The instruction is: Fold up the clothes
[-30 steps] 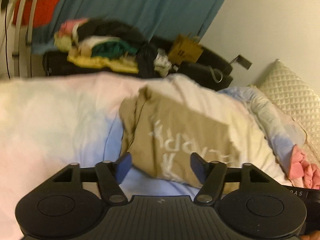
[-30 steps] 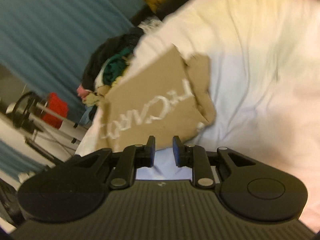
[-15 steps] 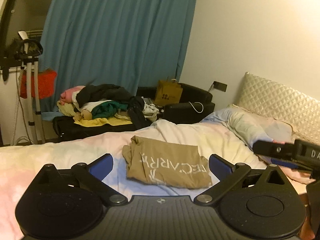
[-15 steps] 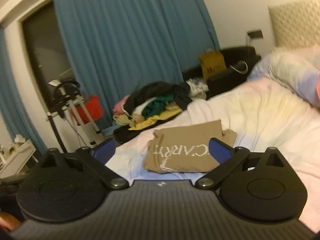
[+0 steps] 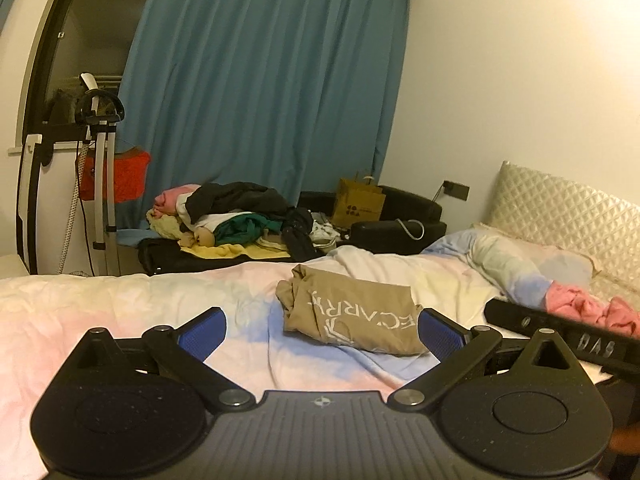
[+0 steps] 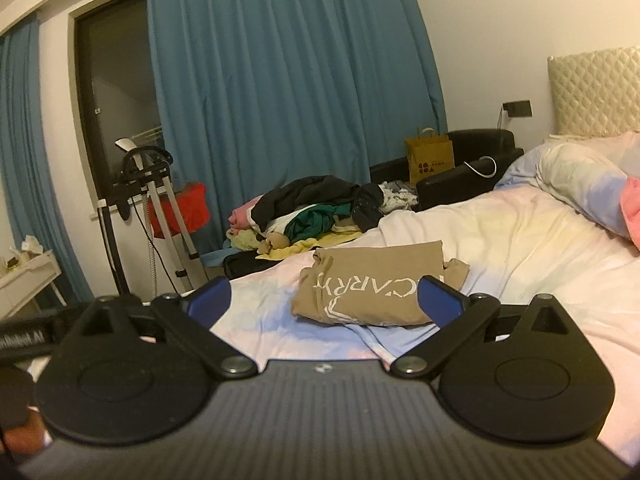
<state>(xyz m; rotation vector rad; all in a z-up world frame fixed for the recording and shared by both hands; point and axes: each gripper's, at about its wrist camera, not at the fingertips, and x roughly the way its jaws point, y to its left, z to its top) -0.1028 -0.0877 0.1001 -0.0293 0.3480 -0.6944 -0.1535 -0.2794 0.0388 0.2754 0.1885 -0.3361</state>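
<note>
Left wrist view | left gripper point(image 5: 322, 330) spread wide, empty | right gripper point(image 6: 323, 300) likewise spread, empty | folded tan shirt point(image 5: 356, 314) flat on bed point(image 5: 120, 308), clear of both

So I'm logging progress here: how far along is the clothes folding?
Done: the tan shirt lies folded on the bed. In hand: nothing; the left gripper and right gripper are both open and off the cloth. Left: the heap of clothes beyond the bed looks unfolded.
</note>
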